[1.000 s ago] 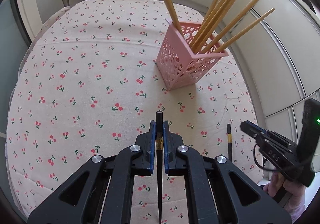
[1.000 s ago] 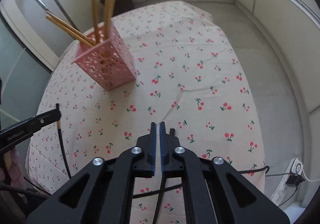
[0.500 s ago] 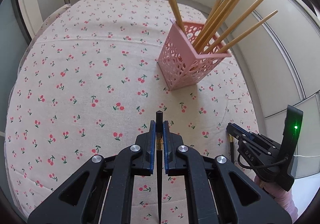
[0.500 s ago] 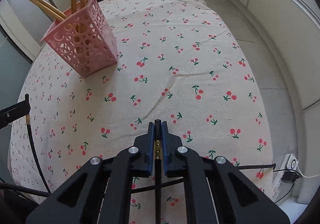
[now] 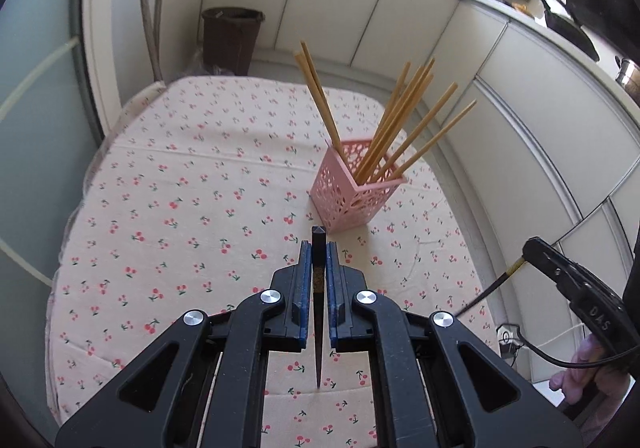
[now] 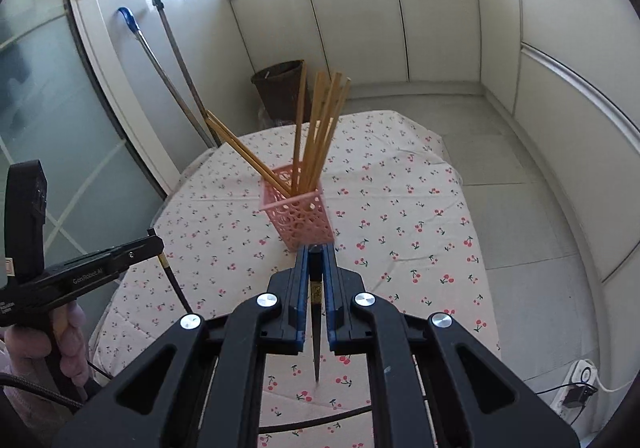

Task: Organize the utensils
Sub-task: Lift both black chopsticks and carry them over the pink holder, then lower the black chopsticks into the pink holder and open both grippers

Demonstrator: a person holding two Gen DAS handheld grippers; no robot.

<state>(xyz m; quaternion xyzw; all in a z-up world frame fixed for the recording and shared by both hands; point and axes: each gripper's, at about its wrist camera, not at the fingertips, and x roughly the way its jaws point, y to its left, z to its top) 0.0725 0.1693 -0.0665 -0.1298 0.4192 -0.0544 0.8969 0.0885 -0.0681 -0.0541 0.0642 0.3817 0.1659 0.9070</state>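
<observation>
Left wrist view, cherry-print tablecloth (image 5: 180,207), white cabinets (image 5: 400,15), both claws each clenched on a black chopstick.

Clearance over tabletop (image 5: 180,183): one upright obstruction.
Pink basket (image 5: 352,191) stands toward the far right of the cloth; bamboo chopsticks (image 5: 384,135) fan up and outward above its rim, crowding any approach from overhead. Cloth left and near of the basket lies bare. Each hand-held gripper carries a dark chopstick projecting below.

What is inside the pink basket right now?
The pink basket holds only light wooden chopsticks, leaning out the top. Its bottom and their tips are hidden by the walls.
</observation>
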